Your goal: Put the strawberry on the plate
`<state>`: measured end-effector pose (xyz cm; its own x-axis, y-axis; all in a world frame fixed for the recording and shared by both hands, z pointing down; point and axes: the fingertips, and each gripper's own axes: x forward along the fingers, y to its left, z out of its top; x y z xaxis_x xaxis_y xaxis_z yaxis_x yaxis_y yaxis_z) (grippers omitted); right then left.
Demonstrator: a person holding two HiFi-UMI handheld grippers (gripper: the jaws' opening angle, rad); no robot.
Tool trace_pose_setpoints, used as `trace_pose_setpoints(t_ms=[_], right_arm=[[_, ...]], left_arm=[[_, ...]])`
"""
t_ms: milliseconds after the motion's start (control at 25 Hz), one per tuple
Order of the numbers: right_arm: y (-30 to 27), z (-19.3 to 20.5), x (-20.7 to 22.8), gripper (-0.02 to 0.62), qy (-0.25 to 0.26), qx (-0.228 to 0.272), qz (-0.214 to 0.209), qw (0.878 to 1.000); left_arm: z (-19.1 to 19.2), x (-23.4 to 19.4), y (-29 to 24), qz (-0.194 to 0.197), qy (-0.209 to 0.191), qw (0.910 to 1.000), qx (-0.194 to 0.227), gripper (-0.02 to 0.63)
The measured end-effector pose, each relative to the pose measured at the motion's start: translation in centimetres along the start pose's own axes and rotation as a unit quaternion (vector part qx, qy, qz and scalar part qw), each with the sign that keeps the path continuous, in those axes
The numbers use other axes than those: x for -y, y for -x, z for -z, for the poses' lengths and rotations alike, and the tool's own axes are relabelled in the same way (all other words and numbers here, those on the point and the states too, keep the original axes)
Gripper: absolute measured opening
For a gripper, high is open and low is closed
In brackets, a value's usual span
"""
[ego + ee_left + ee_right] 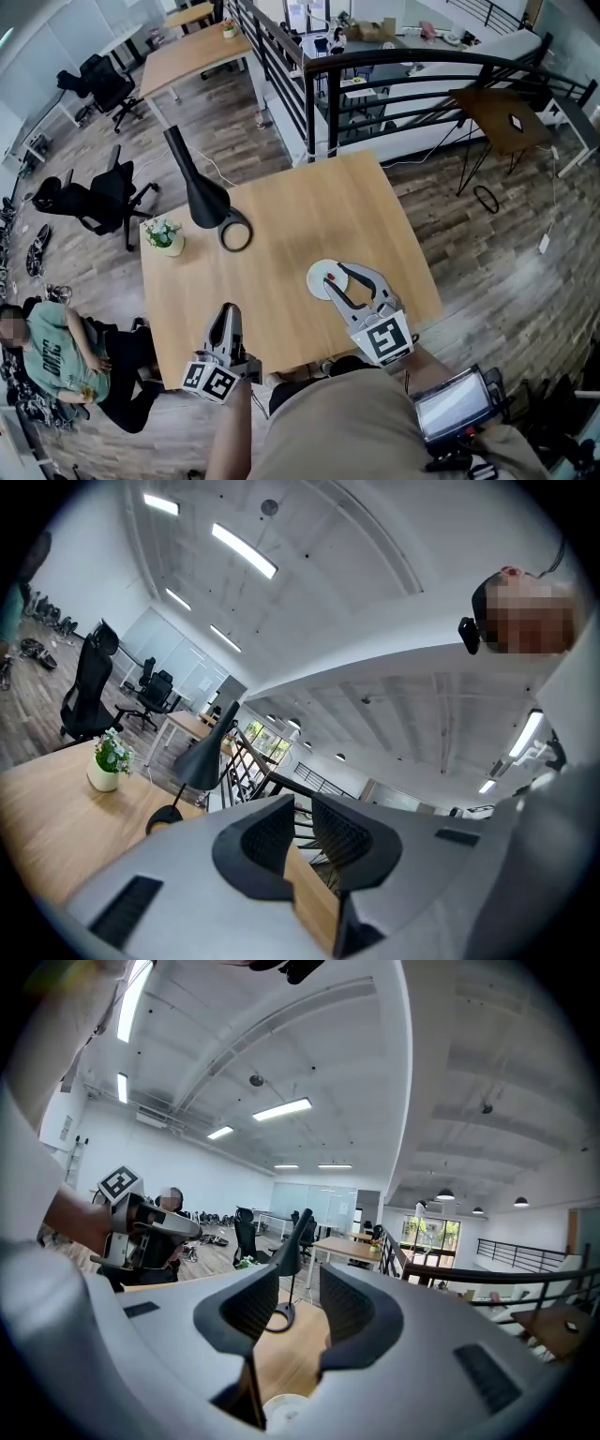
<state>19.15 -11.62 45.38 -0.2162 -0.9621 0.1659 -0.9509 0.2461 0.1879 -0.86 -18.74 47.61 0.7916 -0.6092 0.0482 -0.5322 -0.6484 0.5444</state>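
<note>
Placing looks done; the strawberry [330, 278] lies on the plate [315, 279]; the right gripper [336, 274] hovers over the plate, jaws parted and empty; next, lift clear.

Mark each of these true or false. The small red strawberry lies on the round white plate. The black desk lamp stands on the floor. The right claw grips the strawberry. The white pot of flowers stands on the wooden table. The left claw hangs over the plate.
1. True: the small red strawberry lies on the round white plate.
2. False: the black desk lamp stands on the light wooden table.
3. False: the right claw is open, with nothing between its jaws.
4. True: the white pot of flowers stands on the table, near the lamp.
5. False: the left claw is at the table's near edge, apart from the plate.
</note>
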Motion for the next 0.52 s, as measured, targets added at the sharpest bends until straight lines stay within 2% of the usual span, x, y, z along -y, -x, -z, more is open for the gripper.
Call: trace_pose_setpoints(t_ms=[520], right_arm=[[-1.3, -0.1, -0.6, 0.146, 0.000, 0.012, -0.013, 1.000]], left_arm=[[0.3, -0.9, 1.4, -0.018, 0.009, 0.9998, 0.005, 0.043]])
